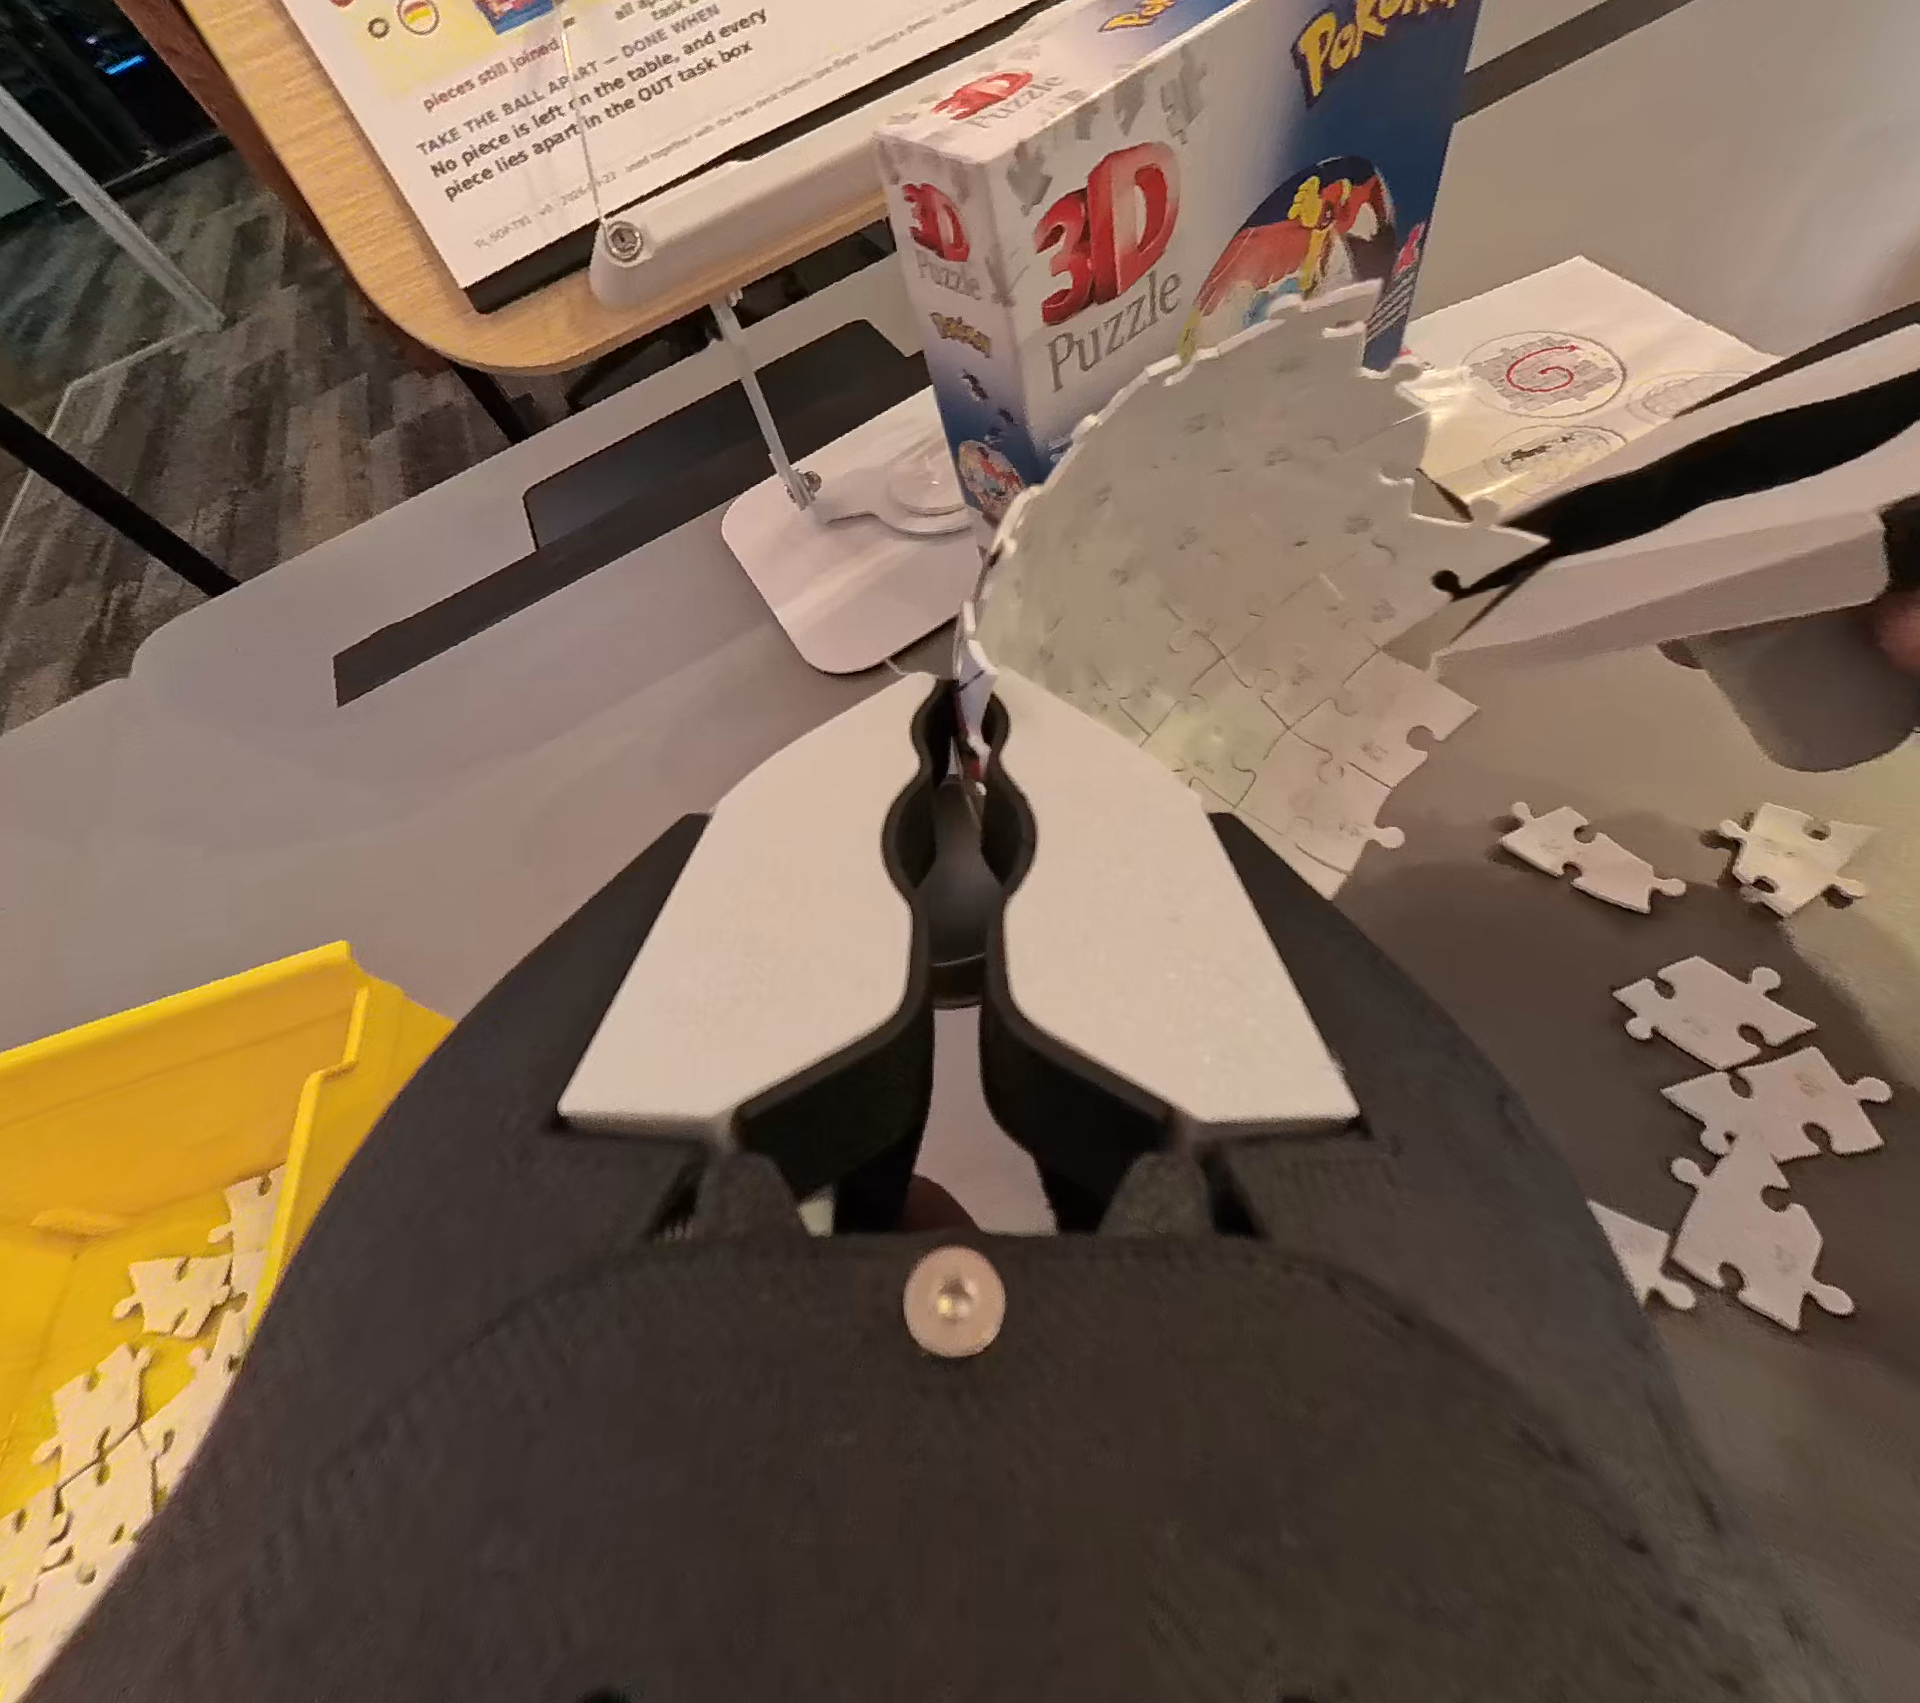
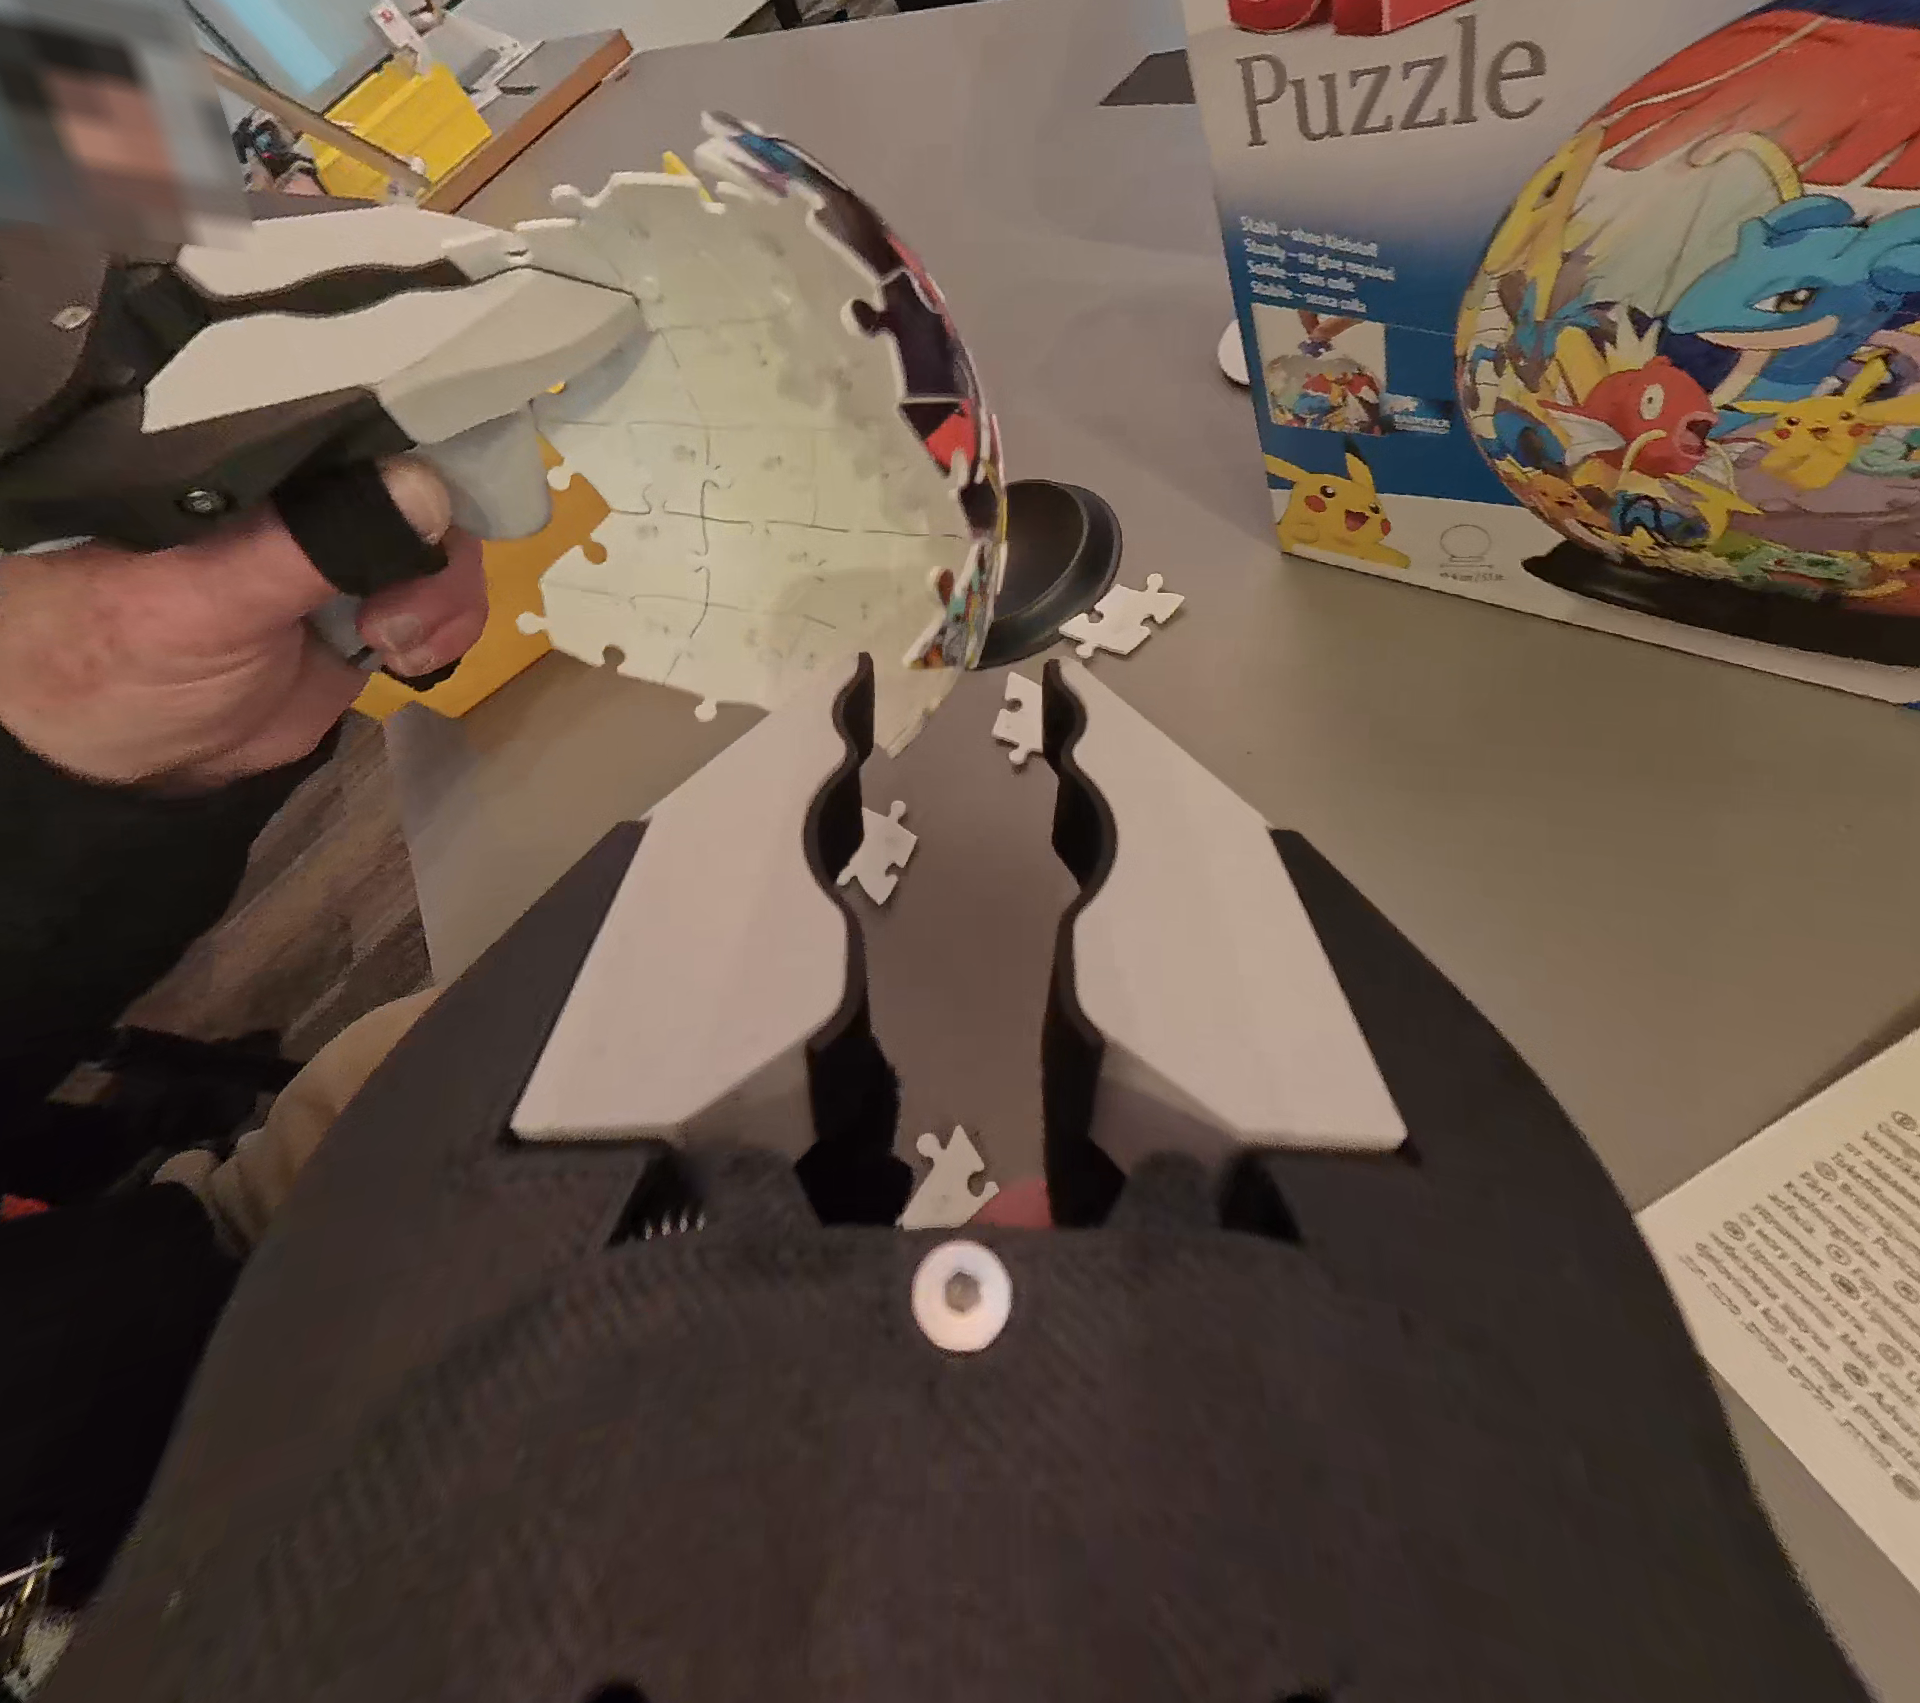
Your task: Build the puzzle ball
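White-backed half shell (image 2: pixel 748 448) is pinched at its rim by the left gripper (image 1: pixel 961 723), hollow turned towards the right gripper (image 2: pixel 951 697), whose fingers are spread, empty, for piece-fitting.

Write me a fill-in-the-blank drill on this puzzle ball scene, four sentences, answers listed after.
1. The left hand-held gripper is shut on the rim of the half-built ____.
2. The right hand-held gripper is ____, holding nothing.
3. The bin of loose pieces beside the left hand-held gripper is coloured ____.
4. The black stand sits on the table in front of the puzzle ____.

Answers: puzzle ball; open; yellow; box
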`<state>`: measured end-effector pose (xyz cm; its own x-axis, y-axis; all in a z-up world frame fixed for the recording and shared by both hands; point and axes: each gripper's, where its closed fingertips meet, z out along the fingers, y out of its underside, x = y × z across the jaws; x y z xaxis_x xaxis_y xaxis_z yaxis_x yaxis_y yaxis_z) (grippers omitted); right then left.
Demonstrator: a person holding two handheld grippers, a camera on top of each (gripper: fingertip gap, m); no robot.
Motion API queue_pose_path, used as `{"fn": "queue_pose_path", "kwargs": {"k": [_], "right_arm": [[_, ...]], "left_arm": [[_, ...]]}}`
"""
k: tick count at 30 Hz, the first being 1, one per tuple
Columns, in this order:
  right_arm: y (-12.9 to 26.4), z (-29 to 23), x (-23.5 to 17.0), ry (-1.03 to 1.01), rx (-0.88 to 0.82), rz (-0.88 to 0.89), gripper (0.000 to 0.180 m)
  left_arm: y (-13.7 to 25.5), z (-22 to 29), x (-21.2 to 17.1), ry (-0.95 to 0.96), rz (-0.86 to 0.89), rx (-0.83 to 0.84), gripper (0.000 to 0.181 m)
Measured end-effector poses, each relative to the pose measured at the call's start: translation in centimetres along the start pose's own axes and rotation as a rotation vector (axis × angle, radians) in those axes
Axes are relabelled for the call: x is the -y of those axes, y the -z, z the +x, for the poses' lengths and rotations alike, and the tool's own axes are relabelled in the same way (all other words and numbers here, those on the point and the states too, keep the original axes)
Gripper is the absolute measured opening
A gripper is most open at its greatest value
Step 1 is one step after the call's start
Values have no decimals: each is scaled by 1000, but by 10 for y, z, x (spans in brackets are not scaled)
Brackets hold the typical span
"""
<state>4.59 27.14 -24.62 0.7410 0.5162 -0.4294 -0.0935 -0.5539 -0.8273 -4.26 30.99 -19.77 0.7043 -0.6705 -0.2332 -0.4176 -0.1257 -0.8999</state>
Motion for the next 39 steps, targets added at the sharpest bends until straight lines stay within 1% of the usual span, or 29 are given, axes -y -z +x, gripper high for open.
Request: {"fn": "queue_pose_path", "kwargs": {"k": [1,8,10,21,32,36,39], "right_arm": [[0,1,-1,-4,-7,-3,30],[-3,15,0,3,-123,24,21],[-3,16,1,5,-134,36,18],[9,17,9,-11,-124,69,31],[21,13,8,-45,-74,92,36],[21,11,4,-48,-58,70,37],[14,10,-7,-42,-53,18,37]], "left_arm": [[0,2,1,-5,2,0,3],[-1,14,6,-20,23,6,3],[-1,16,7,-22,24,11,3],[2,12,10,-16,49,48,3],[0,7,6,-4,49,62,3],[-1,6,5,-2,47,64,4],[-4,8,1,-3,35,57,3]]}}
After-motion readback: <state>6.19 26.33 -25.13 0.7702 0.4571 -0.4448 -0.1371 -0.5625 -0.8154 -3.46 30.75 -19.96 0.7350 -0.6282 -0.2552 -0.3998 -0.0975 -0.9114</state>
